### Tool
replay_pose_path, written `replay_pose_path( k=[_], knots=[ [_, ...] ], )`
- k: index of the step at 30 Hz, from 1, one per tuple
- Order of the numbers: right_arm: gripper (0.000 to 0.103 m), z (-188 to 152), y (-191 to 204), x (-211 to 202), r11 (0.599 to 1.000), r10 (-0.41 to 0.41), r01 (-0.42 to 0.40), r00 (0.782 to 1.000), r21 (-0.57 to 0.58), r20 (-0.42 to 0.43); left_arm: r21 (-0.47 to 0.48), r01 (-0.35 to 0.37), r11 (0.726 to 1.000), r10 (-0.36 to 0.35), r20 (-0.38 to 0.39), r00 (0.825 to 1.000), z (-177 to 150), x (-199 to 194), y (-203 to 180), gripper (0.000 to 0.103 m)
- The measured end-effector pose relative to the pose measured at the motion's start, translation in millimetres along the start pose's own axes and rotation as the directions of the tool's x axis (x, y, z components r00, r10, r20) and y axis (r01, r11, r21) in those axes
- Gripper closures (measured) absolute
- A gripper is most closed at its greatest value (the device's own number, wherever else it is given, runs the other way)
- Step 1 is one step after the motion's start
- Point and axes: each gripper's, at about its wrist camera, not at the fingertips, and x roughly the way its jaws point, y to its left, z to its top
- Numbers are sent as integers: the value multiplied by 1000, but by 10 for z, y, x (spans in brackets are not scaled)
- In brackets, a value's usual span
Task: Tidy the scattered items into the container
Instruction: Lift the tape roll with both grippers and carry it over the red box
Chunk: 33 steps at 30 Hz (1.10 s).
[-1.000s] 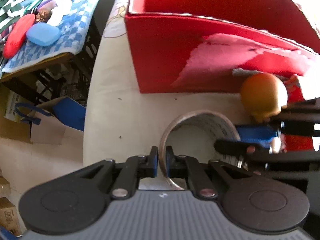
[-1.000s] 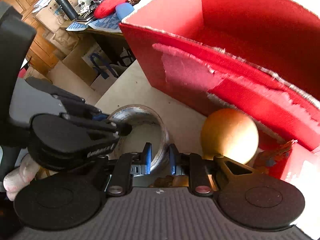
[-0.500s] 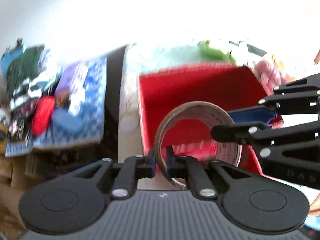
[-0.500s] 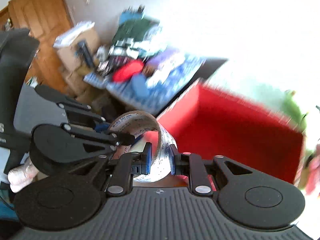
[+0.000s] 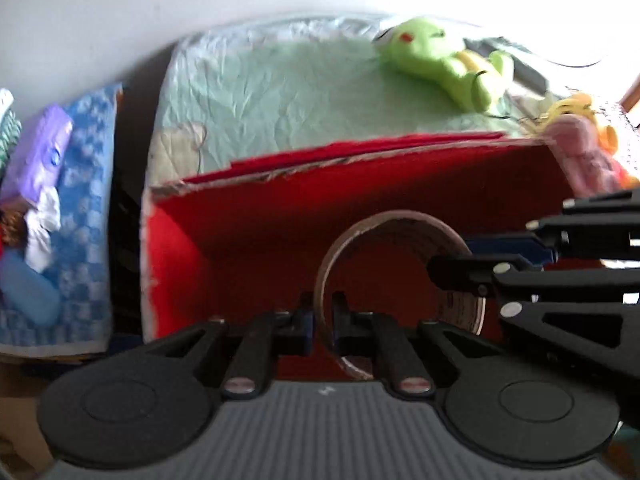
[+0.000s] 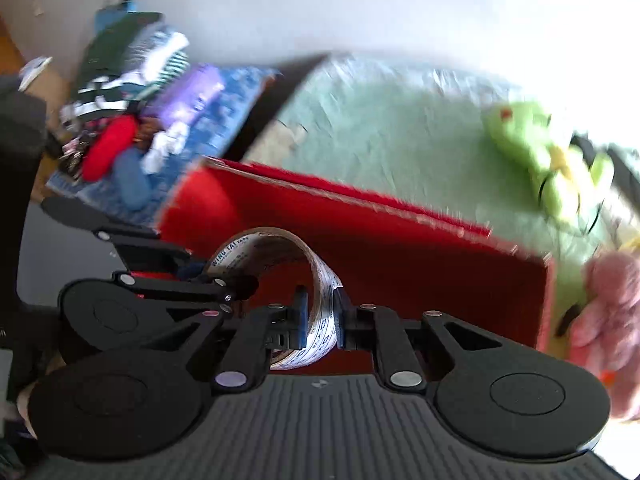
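Observation:
Both grippers hold one roll of clear packing tape [image 5: 404,284] in the air over the open red cardboard box [image 5: 360,196]. My left gripper [image 5: 323,322] is shut on the roll's near left wall. My right gripper [image 6: 319,318] is shut on the opposite wall of the same roll [image 6: 288,268], and it reaches in from the right in the left wrist view. The box [image 6: 400,248] lies below and beyond the roll, its inside in shadow. Both views are motion-blurred.
The box sits on a pale green cloth [image 5: 280,92]. A green plush frog [image 5: 444,60] and a pink plush toy [image 5: 584,156] lie beyond it. To the left, a blue checked cloth [image 5: 84,200] carries a purple toy, a red case and clothes.
Both grippers lifted the tape roll off the table beside the box and carried it up over the box opening. The orange ball near the box has dropped out of view.

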Motion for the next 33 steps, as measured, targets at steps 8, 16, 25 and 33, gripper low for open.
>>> replay_pose_path(
  k=[8,16,25,33],
  knots=[
    [93,85,-171,535,997,45,-41,997,68,-59,-3,-99,995,99,-22,995,32,345,106,80],
    [91,77,-276,788,989,97,-95,995,113,-11,-3,-179,984,179,1,984,40,351,68,73],
    [85,75,-423,882,955,169,-172,985,243,33,24,-123,992,116,197,973,-89,20,47,59],
    [85,197,-251,1006,957,166,-157,986,245,-13,-5,-63,998,63,210,976,-404,-215,150,42]
  ],
)
